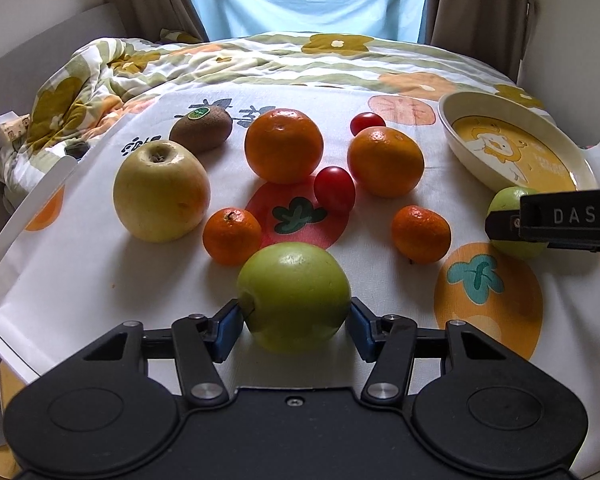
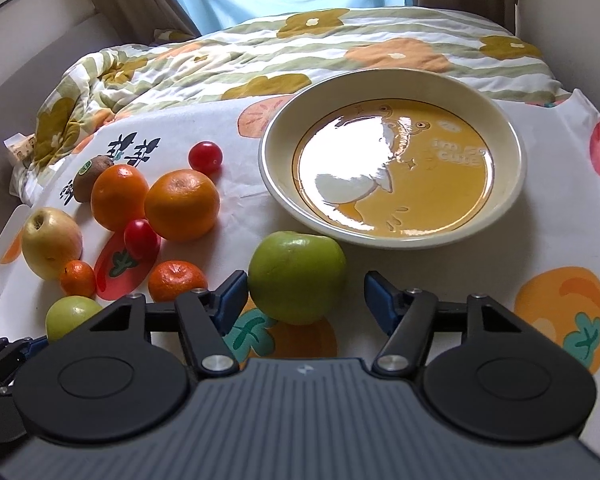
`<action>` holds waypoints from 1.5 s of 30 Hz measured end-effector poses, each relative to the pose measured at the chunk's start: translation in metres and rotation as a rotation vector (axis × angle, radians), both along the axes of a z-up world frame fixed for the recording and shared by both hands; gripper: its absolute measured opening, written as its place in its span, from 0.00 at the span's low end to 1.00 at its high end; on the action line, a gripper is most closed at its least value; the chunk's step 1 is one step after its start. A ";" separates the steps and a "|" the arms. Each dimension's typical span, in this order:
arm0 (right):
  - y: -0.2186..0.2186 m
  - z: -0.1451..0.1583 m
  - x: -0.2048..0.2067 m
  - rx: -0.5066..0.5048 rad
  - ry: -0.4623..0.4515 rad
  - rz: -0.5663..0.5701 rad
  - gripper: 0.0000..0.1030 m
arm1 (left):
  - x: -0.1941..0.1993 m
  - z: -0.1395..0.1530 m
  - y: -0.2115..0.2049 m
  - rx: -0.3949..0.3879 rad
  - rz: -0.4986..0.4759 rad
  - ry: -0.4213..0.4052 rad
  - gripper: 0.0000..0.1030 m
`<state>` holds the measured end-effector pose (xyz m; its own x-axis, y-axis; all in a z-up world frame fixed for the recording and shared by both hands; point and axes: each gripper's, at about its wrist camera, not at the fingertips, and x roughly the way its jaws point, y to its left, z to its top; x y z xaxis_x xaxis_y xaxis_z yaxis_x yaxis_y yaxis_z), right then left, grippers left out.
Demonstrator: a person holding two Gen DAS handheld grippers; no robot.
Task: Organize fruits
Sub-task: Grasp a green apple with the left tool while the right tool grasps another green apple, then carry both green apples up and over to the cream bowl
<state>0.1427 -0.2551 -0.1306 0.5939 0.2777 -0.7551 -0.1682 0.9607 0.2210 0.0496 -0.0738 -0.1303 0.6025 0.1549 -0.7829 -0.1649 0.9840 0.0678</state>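
Observation:
My left gripper (image 1: 295, 320) is shut on a green apple (image 1: 294, 296), its blue pads touching both sides. My right gripper (image 2: 306, 300) is open around a second green apple (image 2: 297, 280), with a gap on the right side; that apple lies on the cloth just in front of the cream plate (image 2: 512, 184). The plate holds no fruit and shows in the left wrist view (image 1: 460, 144) at the right. On the cloth lie a yellow apple (image 1: 160, 190), a kiwi (image 1: 201, 128), two large oranges (image 1: 284, 144) (image 1: 385, 161), two small mandarins (image 1: 232, 236) (image 1: 421, 233) and two cherry tomatoes (image 1: 334, 189) (image 1: 367, 123).
A fruit-print cloth (image 1: 100, 280) covers the table. A rumpled flowered quilt (image 1: 112, 68) lies behind it, with curtains beyond. The table's left edge (image 1: 28, 208) drops off near the yellow apple. The right gripper's body (image 1: 560, 220) shows at the right of the left wrist view.

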 end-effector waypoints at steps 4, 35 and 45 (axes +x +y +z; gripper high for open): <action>-0.001 -0.001 0.002 0.015 -0.004 -0.002 0.75 | -0.002 0.001 0.000 0.001 -0.004 -0.002 0.58; -0.067 0.107 -0.007 0.057 -0.114 -0.032 0.66 | 0.034 0.123 -0.037 0.020 -0.165 -0.175 0.58; -0.093 0.111 0.042 0.036 -0.114 -0.159 0.66 | 0.115 0.124 -0.065 0.014 -0.334 -0.166 0.58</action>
<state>0.1850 -0.3485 -0.0192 0.7137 0.1993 -0.6715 -0.0409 0.9689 0.2441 0.1648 -0.1389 -0.0061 0.7405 -0.0619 -0.6692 0.1552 0.9846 0.0807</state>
